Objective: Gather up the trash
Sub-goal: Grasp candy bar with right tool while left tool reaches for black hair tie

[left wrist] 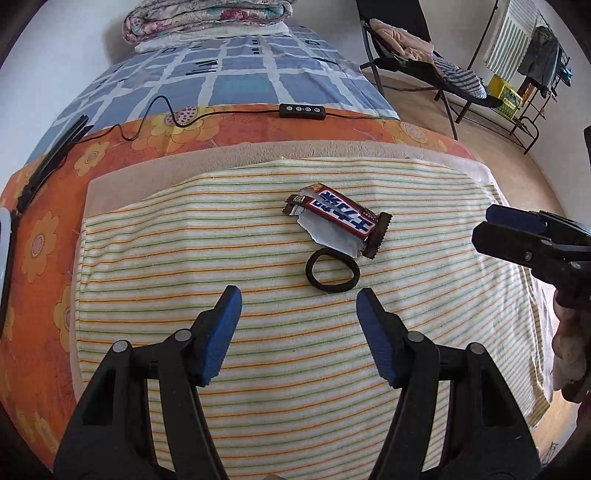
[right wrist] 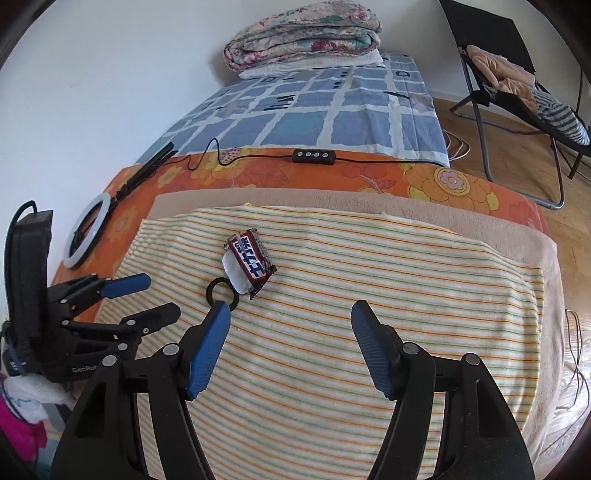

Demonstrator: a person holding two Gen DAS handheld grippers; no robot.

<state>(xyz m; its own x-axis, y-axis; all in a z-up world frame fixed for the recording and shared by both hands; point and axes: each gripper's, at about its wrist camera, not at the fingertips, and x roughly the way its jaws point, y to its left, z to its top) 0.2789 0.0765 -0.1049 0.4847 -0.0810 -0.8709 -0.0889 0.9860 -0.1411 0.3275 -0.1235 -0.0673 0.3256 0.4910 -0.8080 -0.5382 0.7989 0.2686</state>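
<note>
Hovering over the bed, both tools empty: left gripper (left wrist: 297,295) has its blue-padded jaws spread wide above the yellow towel with thin orange and green stripes (left wrist: 184,266), nothing between them; right gripper (right wrist: 290,308) likewise released and holding nothing. The torn brown-and-red candy bar wrapper with white lining showing (left wrist: 338,218) lies flat on the striped towel, ahead of the left jaws and slightly to their right. A black elastic hair-tie ring (left wrist: 333,270) sits just in front of the wrapper on the near side, touching or almost touching its white torn edge; can't tell which. From the right wrist view the wrapper (right wrist: 249,264) is ahead and to the left, and the hair tie (right wrist: 221,293) is partly hidden behind the tip of the left-hand finger. The left gripper (right wrist: 157,297) shows at the left edge of that view, jaws apart, near the towel's left border. The right gripper (left wrist: 487,223) enters the left wrist view from the right, well apart from the wrapper. Beyond the towel: orange floral sheet (left wrist: 236,127) with a black inline cable controller with buttons (left wrist: 303,110), blue checked bedcover (left wrist: 240,74), folded floral quilt (left wrist: 207,16), white ring light (right wrist: 86,229) on the sheet's left.
</note>
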